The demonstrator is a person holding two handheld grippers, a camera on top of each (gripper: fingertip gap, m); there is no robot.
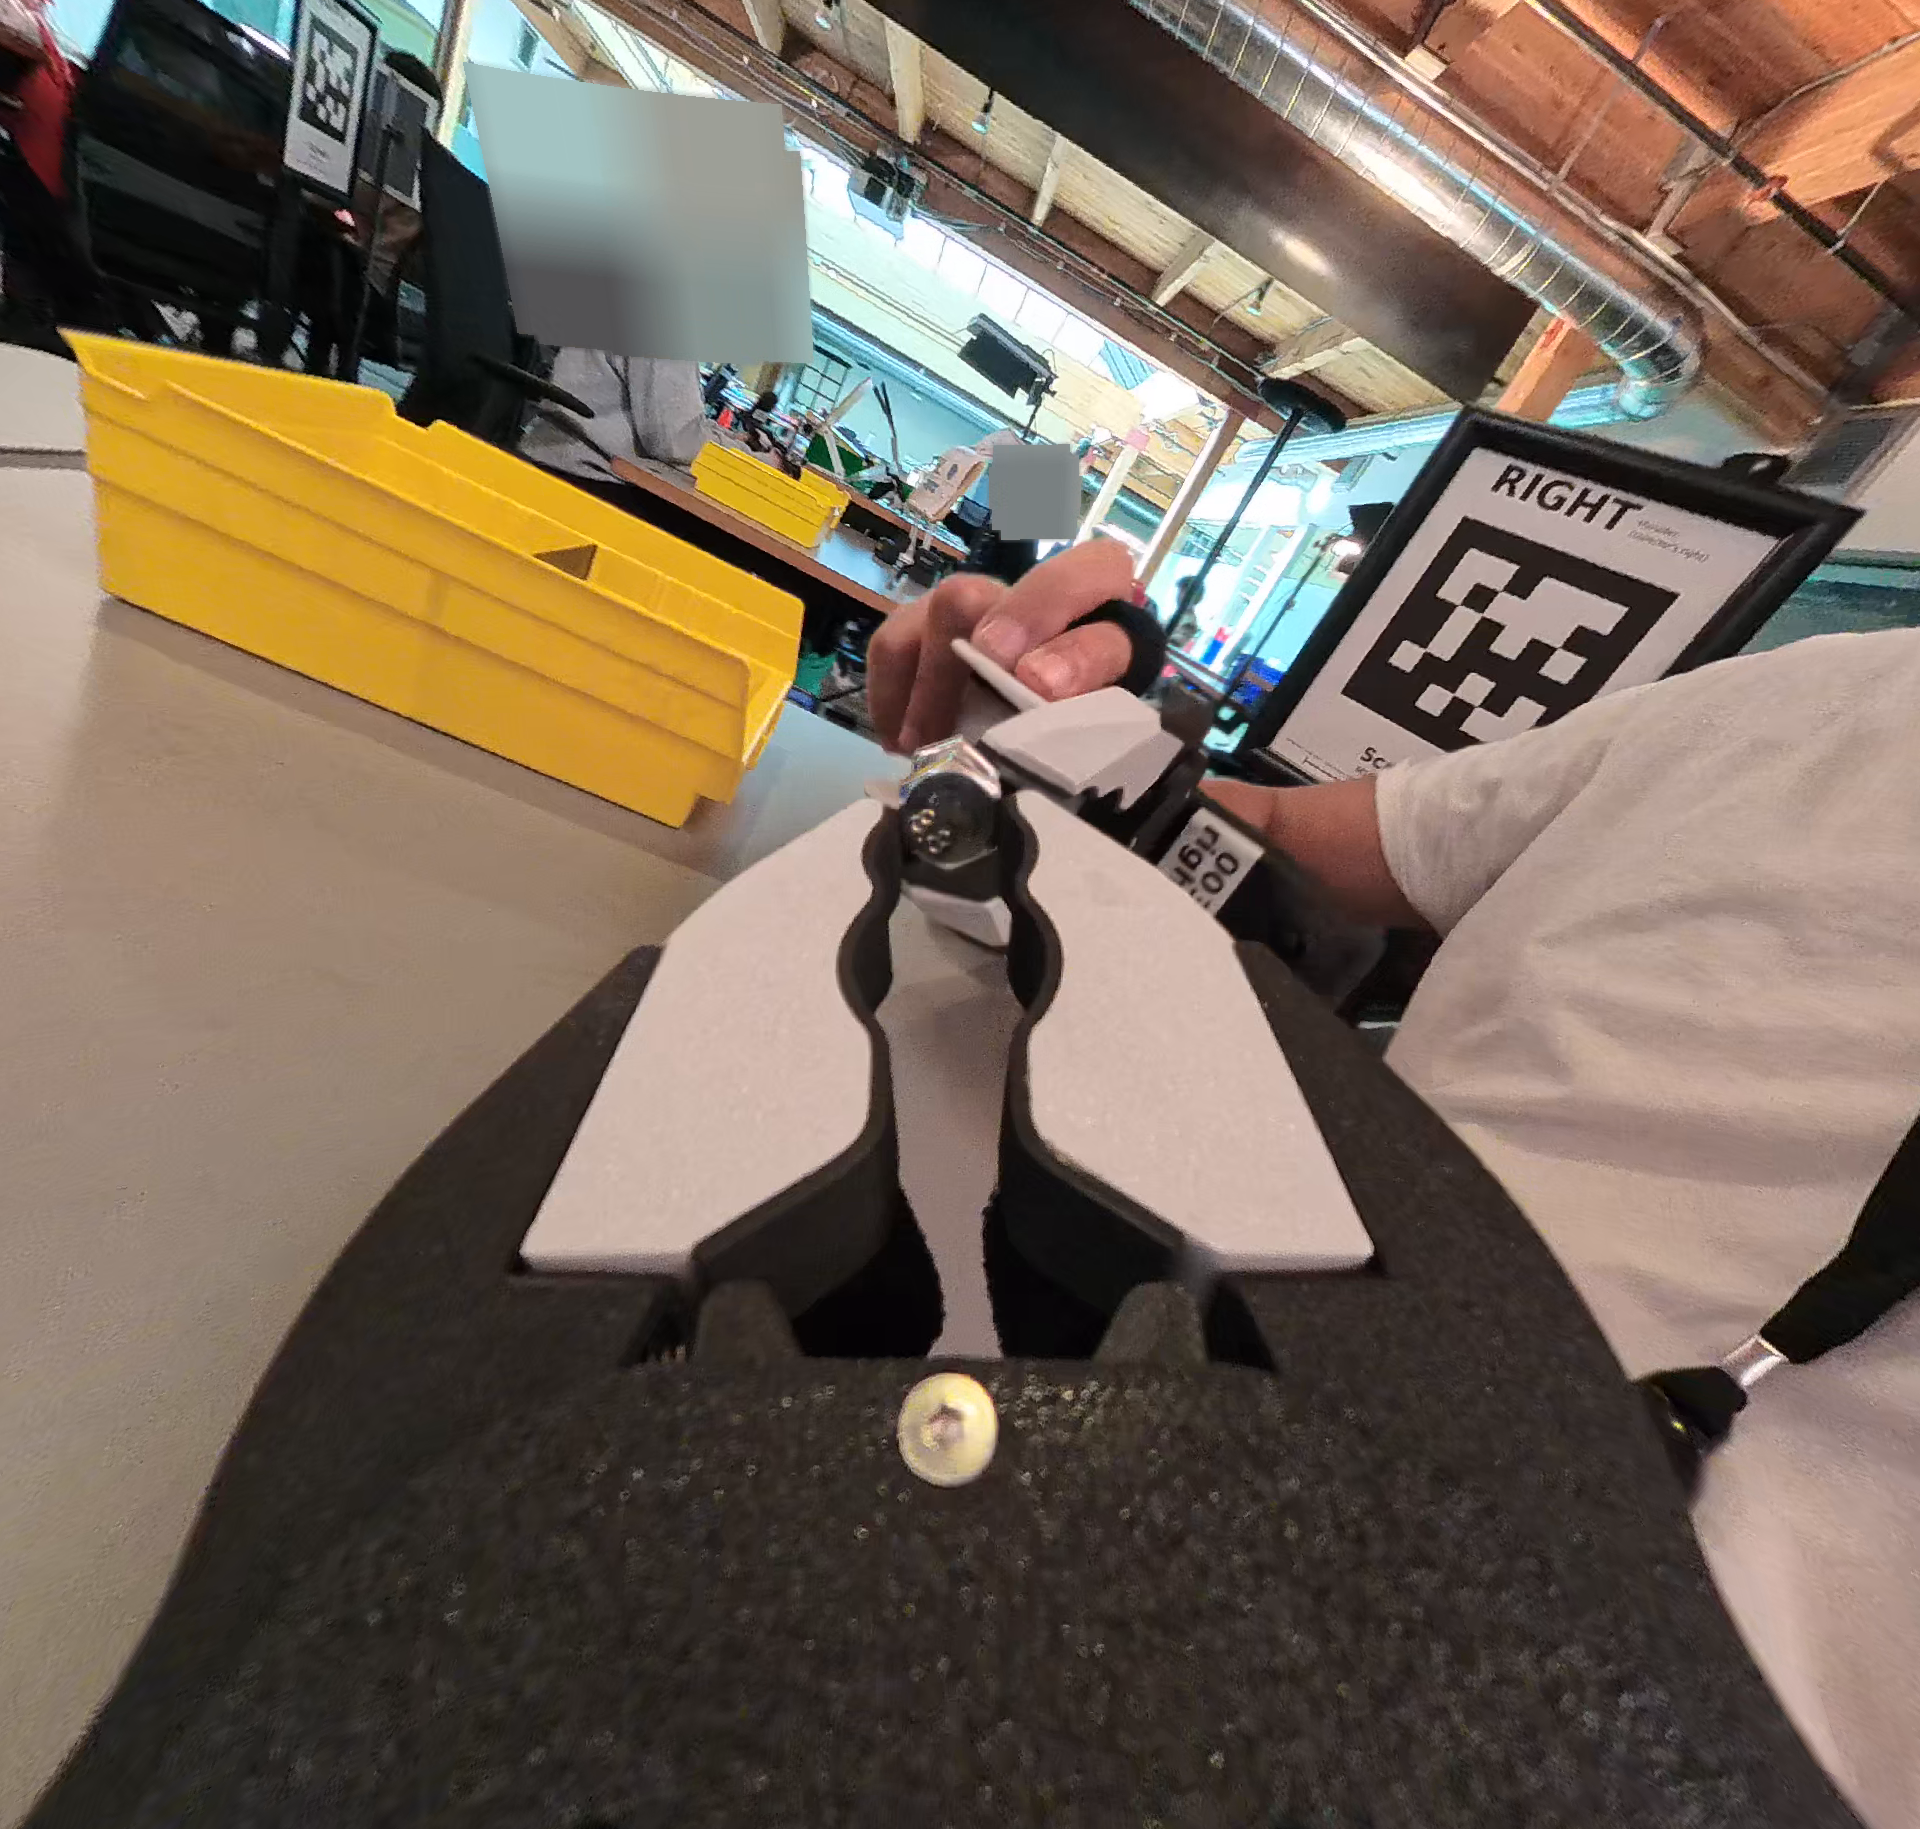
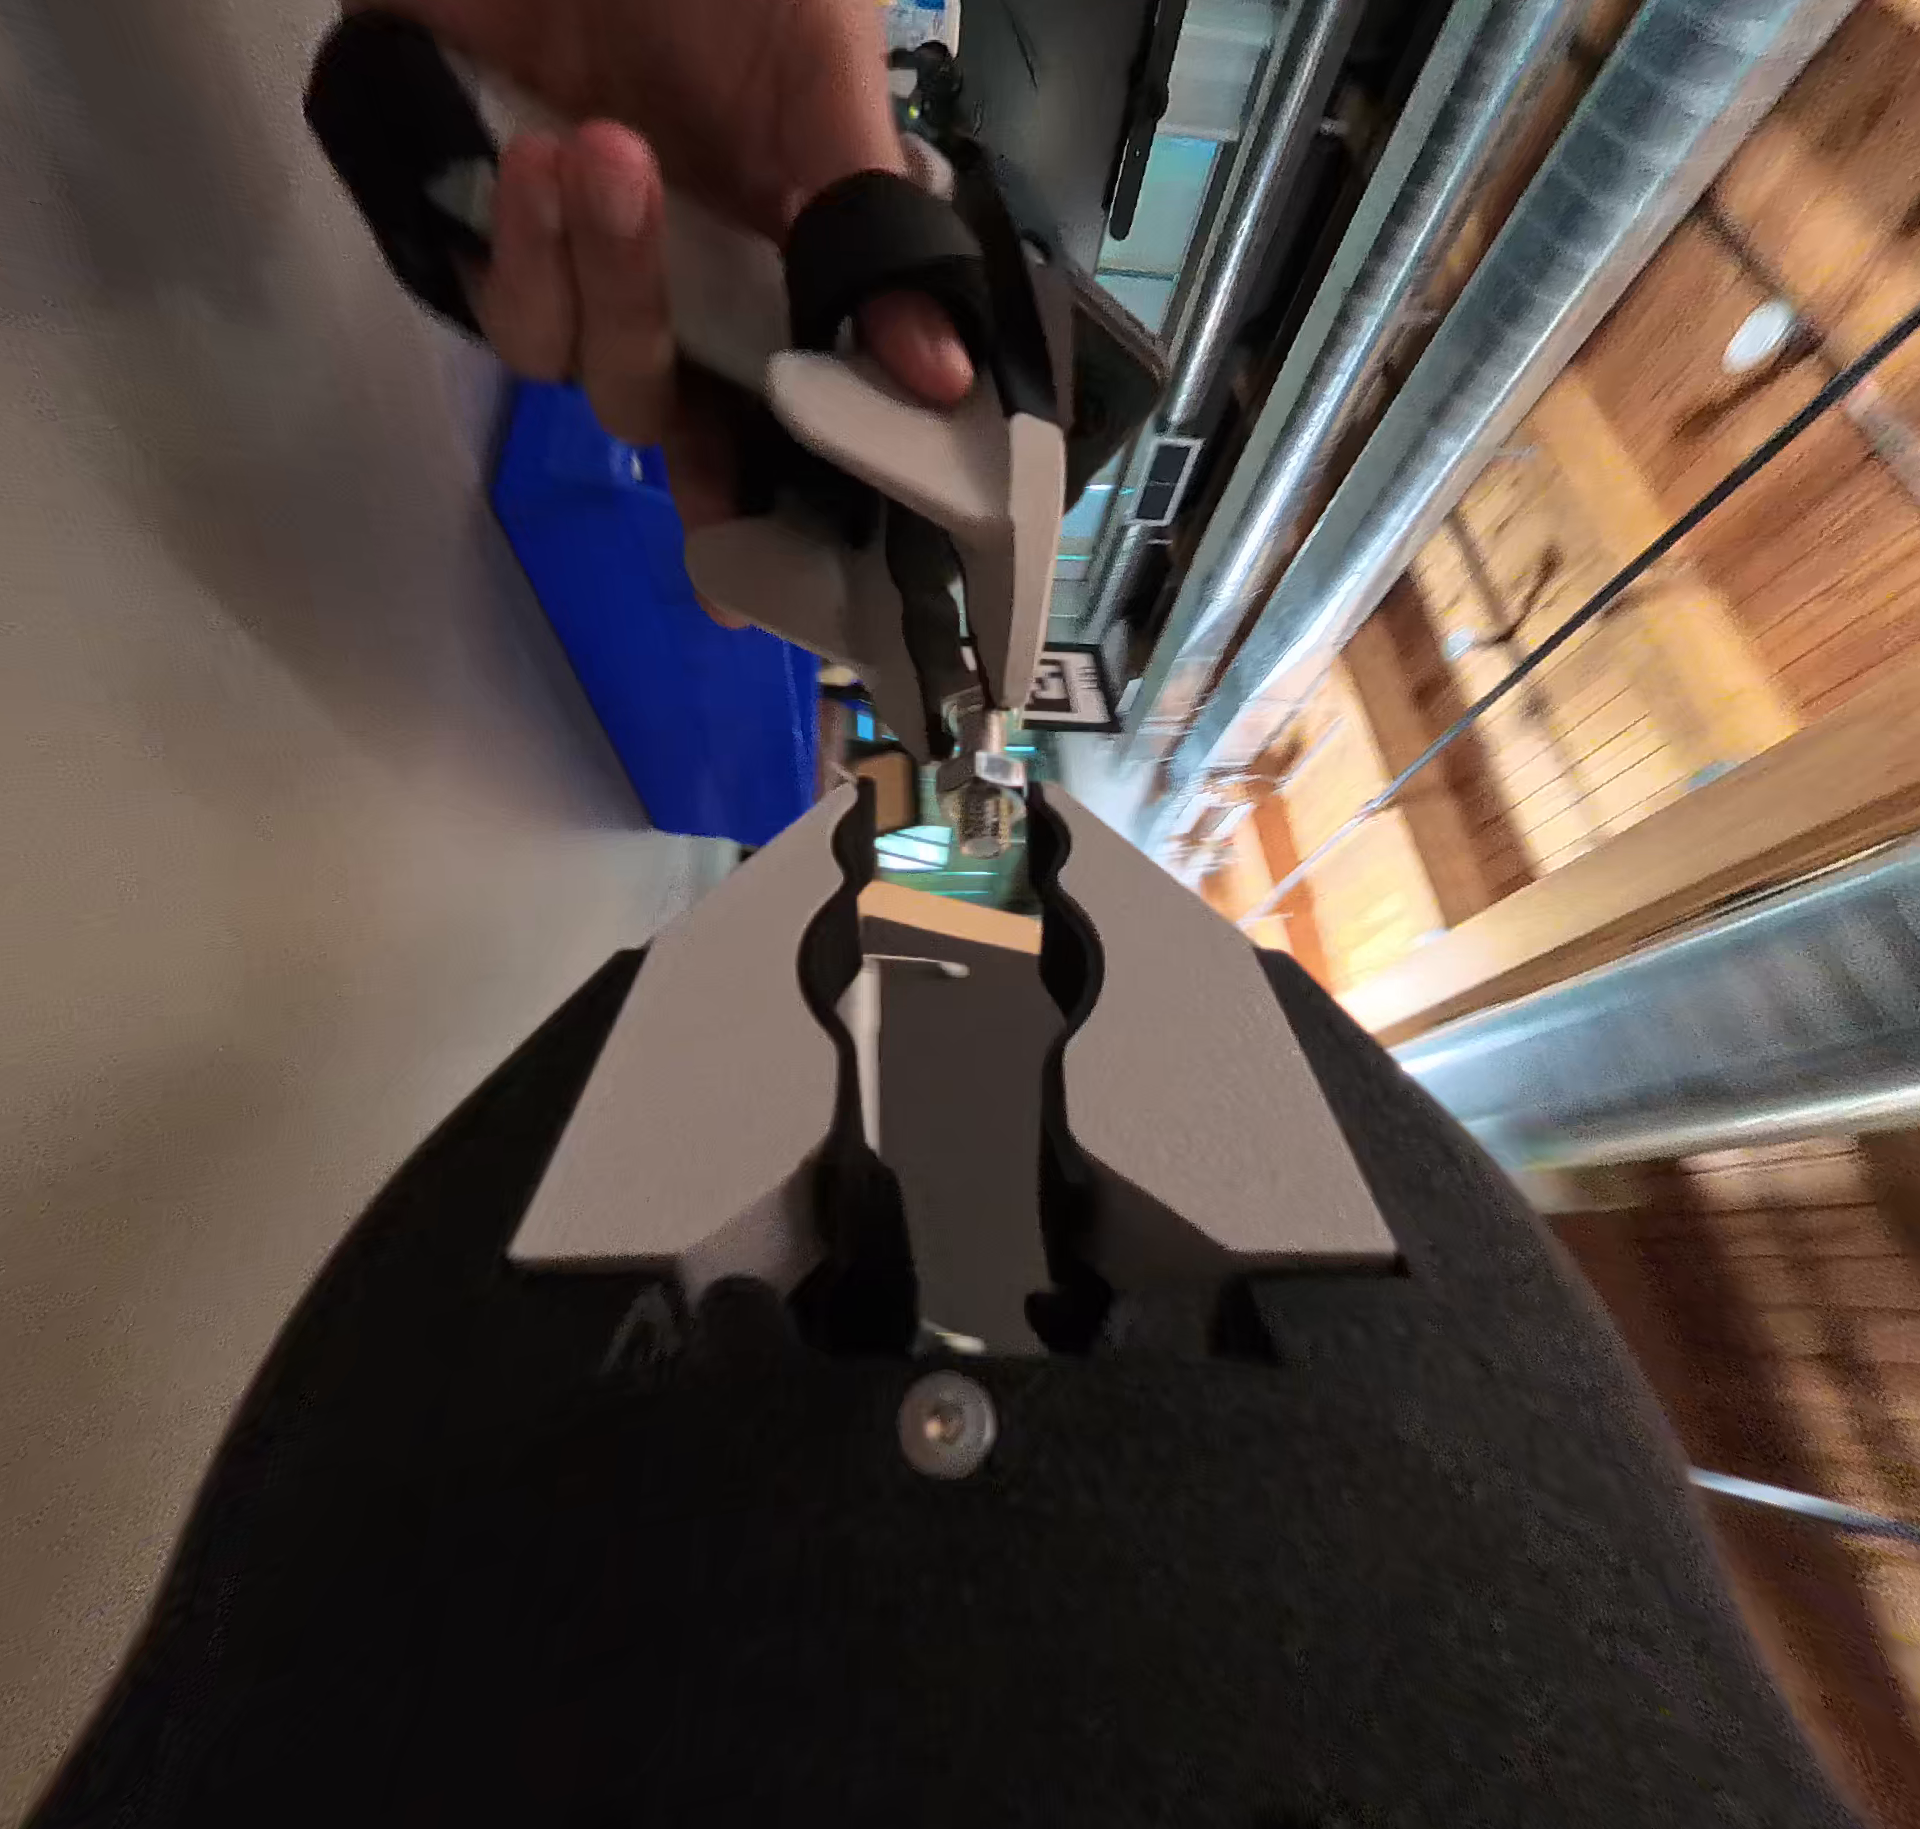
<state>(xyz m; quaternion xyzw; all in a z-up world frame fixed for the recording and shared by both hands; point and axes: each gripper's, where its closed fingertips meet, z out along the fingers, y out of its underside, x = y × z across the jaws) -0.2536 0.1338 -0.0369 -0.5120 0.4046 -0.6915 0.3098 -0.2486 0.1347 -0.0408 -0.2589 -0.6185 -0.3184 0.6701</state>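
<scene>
Bolt [image 1: 943, 829], steel w/ a hex head, sits right at the tip of the left tongs [image 1: 945, 844]. The two dark pads pinch the head from either side, so it's held up off the table [image 1: 208, 948] w/ the shank pointing straight away from them. A shiny nut [image 1: 951, 766] is on the shank just past the head, on the far side from the left tongs.

The right tongs [image 2: 945, 823] come in from the opposite end, nose to nose w/ the left pair. They're spread. The threaded end of the bolt pokes in between their tips, close to one pad, w/ clear space to the other, so they're not clamped on anything. The nut is just beyond those tips. That view is smeared w/ blur, so whether the near pad touches the thread, can't tell.

A hand [image 1: 997, 636] grips the right tongs' handle from behind, and a white sleeve [image 1: 1662, 896] runs off beside it.

A yellow bin [image 1: 416, 574] lies on the table, ahead and to the left of the left tongs, well apart. A blue bin [image 2: 644, 616] is behind the left tongs seen from the right pair. A framed marker board [image 1: 1527, 616] stands beyond the right tongs.
</scene>
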